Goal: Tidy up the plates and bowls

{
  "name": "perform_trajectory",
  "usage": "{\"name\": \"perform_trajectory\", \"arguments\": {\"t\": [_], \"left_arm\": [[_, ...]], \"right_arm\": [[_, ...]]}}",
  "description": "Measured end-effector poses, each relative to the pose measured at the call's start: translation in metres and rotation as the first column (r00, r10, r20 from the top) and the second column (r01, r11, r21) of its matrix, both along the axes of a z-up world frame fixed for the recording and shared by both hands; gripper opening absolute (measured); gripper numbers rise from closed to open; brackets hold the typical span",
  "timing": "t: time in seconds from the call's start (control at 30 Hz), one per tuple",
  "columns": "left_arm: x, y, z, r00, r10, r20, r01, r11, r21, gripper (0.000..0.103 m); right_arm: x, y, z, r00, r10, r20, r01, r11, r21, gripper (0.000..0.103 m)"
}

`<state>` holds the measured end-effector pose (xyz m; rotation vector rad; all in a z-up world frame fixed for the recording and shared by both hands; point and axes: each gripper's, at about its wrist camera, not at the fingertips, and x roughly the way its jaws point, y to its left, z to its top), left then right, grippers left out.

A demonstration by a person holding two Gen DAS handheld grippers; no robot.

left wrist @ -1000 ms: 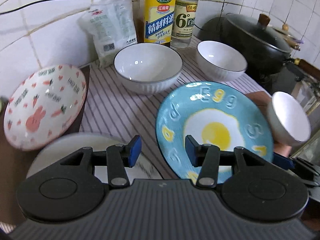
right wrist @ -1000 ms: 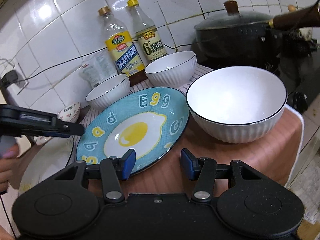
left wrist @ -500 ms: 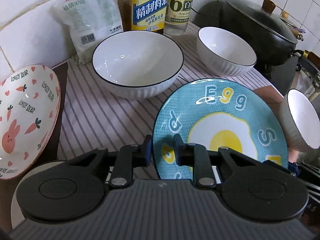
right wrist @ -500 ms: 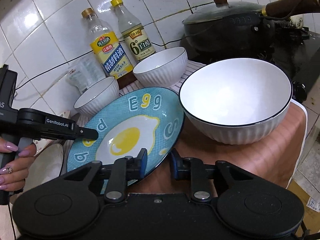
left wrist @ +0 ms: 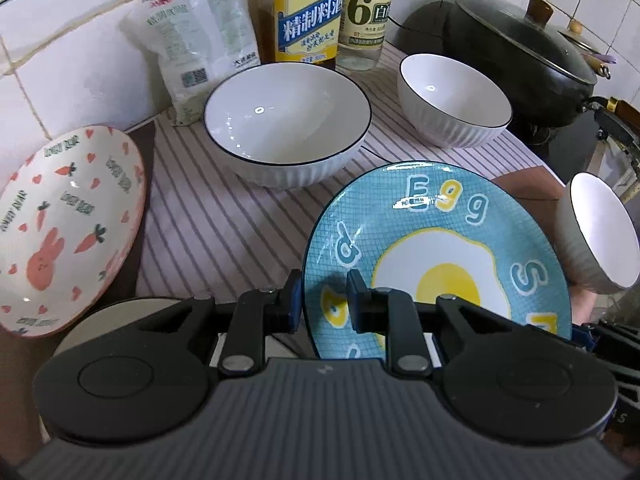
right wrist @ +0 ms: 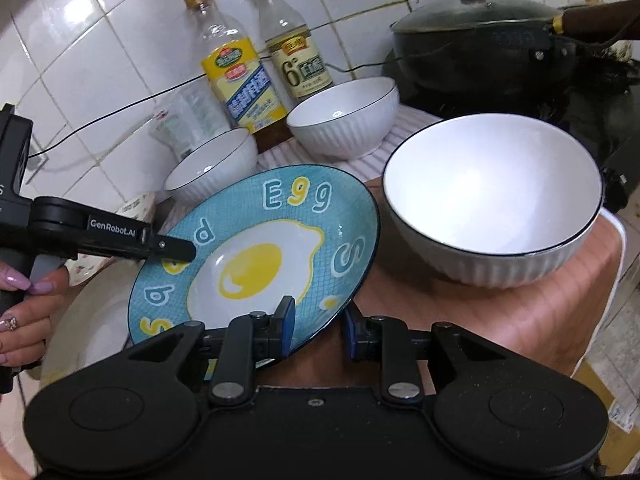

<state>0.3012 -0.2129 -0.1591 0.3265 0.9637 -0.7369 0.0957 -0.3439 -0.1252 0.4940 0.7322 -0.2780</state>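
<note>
A blue egg plate point(left wrist: 440, 264) point(right wrist: 260, 256) is lifted and tilted. My left gripper point(left wrist: 322, 306) is shut on its left rim; it also shows in the right wrist view point(right wrist: 176, 250). My right gripper point(right wrist: 318, 332) is shut on its near rim. Two white ribbed bowls point(left wrist: 288, 124) point(left wrist: 454, 100) stand on the striped cloth point(left wrist: 208, 216) at the back. A third white bowl point(right wrist: 492, 196) point(left wrist: 596, 232) stands on the right. A rabbit-and-carrot bowl point(left wrist: 68, 220) leans at the left. A pale plate point(right wrist: 96, 320) lies under the left gripper.
Two bottles point(left wrist: 308, 8) point(left wrist: 366, 12) and a white packet point(left wrist: 200, 36) stand against the tiled wall. A black lidded wok point(left wrist: 516, 56) sits on the stove at the back right. The table's right edge point(right wrist: 612, 280) drops off beside the third bowl.
Both grippers have closed on the egg plate's rim, and the plate has risen and tilted off the table. The bowls have not moved.
</note>
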Motion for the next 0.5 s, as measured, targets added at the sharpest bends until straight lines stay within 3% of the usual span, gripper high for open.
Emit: {"name": "perform_trajectory", "arguments": {"t": [0.1, 0.5], "left_arm": [[-0.003, 0.005, 0.004, 1.0, 0.009, 0.007, -0.009, 1.0, 0.016, 0.021], [-0.036, 0.05, 0.045, 0.994, 0.089, 0.056, -0.087, 0.995, -0.041, 0.021]], "right_arm": [[-0.001, 0.005, 0.003, 0.999, 0.033, 0.009, -0.033, 0.999, 0.014, 0.03], [-0.012, 0.029, 0.036, 0.991, 0.11, 0.077, -0.111, 0.994, 0.011, 0.03]]}}
